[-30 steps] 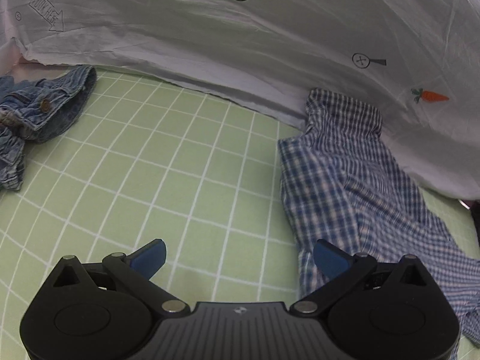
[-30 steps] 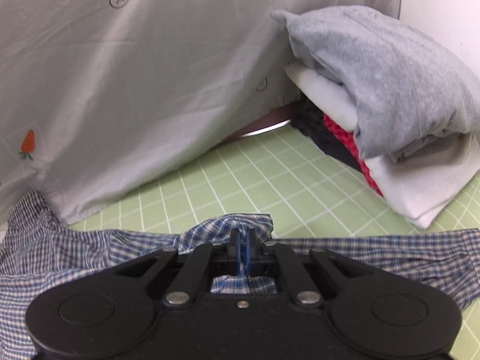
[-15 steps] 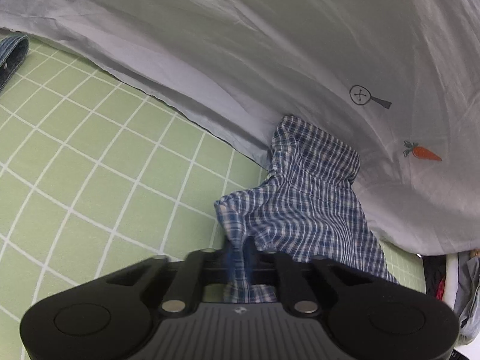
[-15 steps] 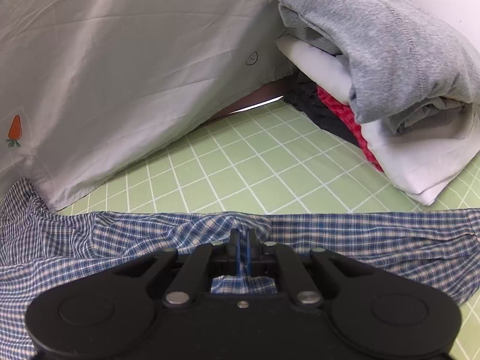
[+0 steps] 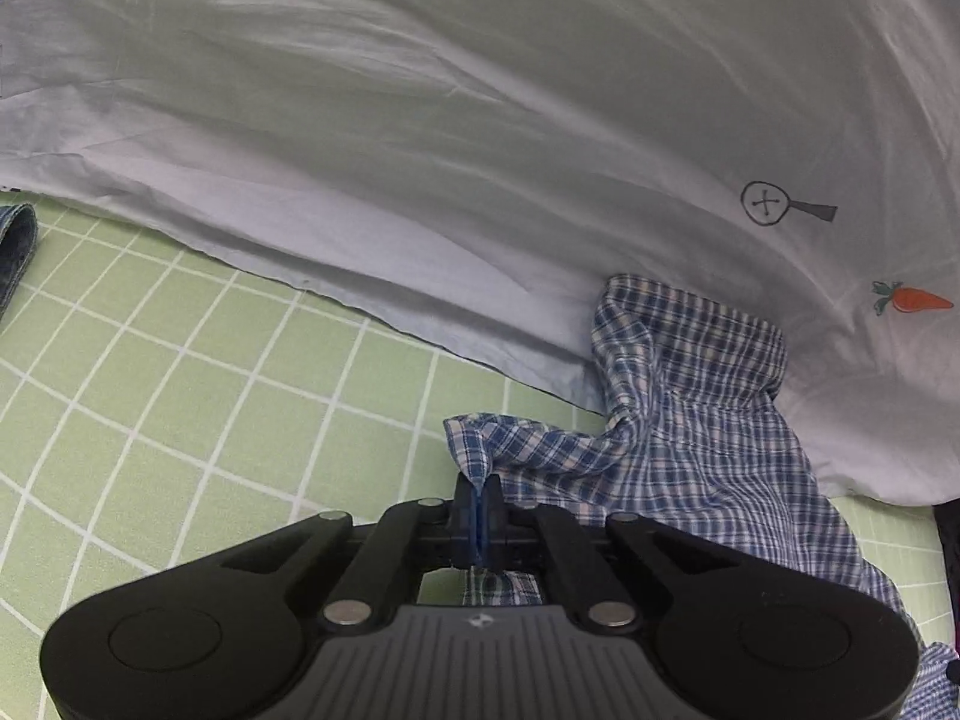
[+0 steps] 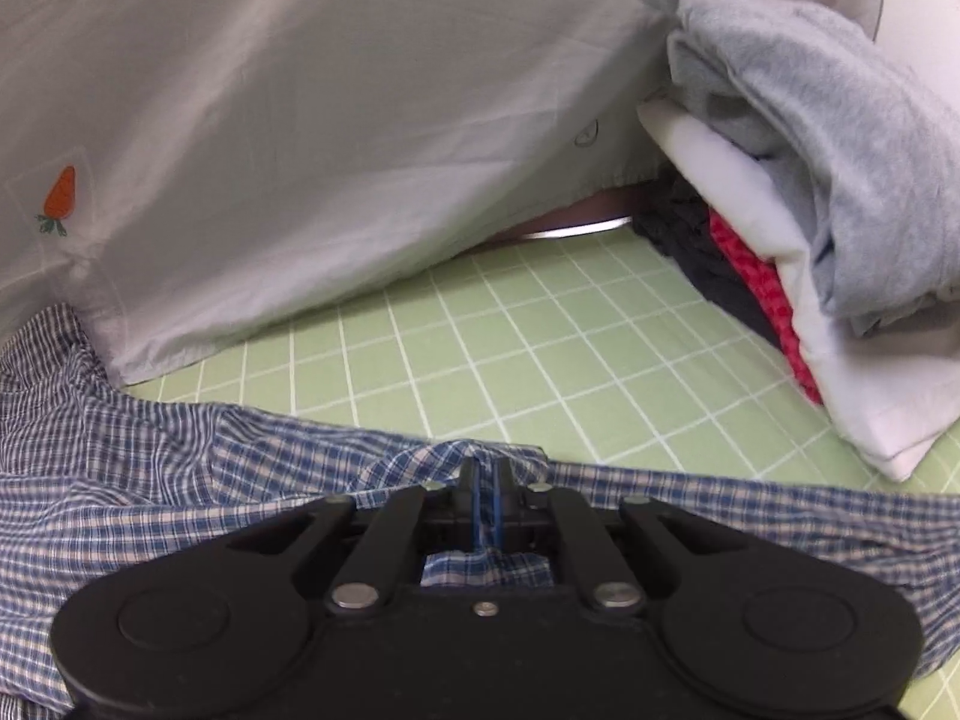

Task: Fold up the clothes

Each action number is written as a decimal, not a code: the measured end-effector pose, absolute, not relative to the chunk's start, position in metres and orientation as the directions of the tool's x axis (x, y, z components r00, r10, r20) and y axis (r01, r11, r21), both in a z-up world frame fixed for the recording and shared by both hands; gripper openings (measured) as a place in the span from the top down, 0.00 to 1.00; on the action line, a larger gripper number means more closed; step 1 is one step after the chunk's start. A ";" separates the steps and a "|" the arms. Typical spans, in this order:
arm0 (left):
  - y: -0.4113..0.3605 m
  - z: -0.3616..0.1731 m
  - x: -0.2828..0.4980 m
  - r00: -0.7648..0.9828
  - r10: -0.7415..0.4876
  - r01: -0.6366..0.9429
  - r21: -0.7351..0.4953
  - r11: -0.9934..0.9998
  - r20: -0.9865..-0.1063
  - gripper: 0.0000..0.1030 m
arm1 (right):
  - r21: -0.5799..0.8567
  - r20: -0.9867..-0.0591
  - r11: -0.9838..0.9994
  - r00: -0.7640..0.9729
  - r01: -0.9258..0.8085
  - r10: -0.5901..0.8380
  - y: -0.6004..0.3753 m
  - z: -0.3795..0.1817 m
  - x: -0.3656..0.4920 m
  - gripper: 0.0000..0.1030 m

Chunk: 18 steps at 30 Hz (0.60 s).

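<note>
Left wrist view: a white sheet (image 5: 480,150) printed with carrots and crossed circles hangs behind the green gridded surface (image 5: 180,408), where a blue checked shirt (image 5: 708,420) lies bunched against the sheet's lower edge. Seen from the right wrist, the same shirt (image 6: 150,480) spreads across the foreground, well apart from a stack of folded clothes (image 6: 840,210) at the far right. A scrap of denim (image 5: 15,246) shows at the left edge. Both hands have their hold: the left gripper (image 5: 478,495) is pinched tight on a corner of the shirt's edge, and the right gripper (image 6: 485,483) is clamped on a raised pleat of the hem.

With two points secured, the step appears to be spreading the shirt flat before any fold. Doing it well likely means drawing the hands apart evenly, keeping the cloth taut but low over the surface, clear of the sheet and the stack, so no wrinkle is trapped.
</note>
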<state>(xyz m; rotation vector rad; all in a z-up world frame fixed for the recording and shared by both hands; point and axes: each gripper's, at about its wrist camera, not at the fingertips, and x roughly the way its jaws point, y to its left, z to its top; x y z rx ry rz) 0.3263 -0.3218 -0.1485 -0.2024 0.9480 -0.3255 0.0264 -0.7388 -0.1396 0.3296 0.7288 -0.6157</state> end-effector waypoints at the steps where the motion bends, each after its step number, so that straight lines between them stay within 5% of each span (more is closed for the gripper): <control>1: -0.322 -0.148 0.326 0.540 -0.352 0.177 -0.305 0.936 -0.765 0.98 | 0.076 -0.706 0.772 0.581 0.631 -0.405 -0.739 -0.141 0.025 0.96; 4: -0.326 -0.140 0.325 0.549 -0.329 0.188 -0.270 0.944 -0.768 0.89 | 0.071 -0.709 0.773 0.576 0.631 -0.405 -0.738 -0.142 0.022 0.96; 6: -0.327 -0.131 0.321 0.575 -0.300 0.192 -0.231 0.954 -0.761 0.71 | 0.054 -0.702 0.779 0.579 0.624 -0.415 -0.735 -0.138 0.020 0.96; 8: -0.321 -0.118 0.315 0.602 -0.291 0.177 -0.231 0.957 -0.743 0.42 | 0.044 -0.688 0.783 0.588 0.620 -0.427 -0.730 -0.131 0.016 0.96; 18: -0.242 -0.048 0.192 0.690 -0.239 0.122 -0.216 0.969 -0.683 0.33 | 0.005 -0.576 0.858 0.703 0.514 -0.418 -0.676 -0.072 -0.021 0.96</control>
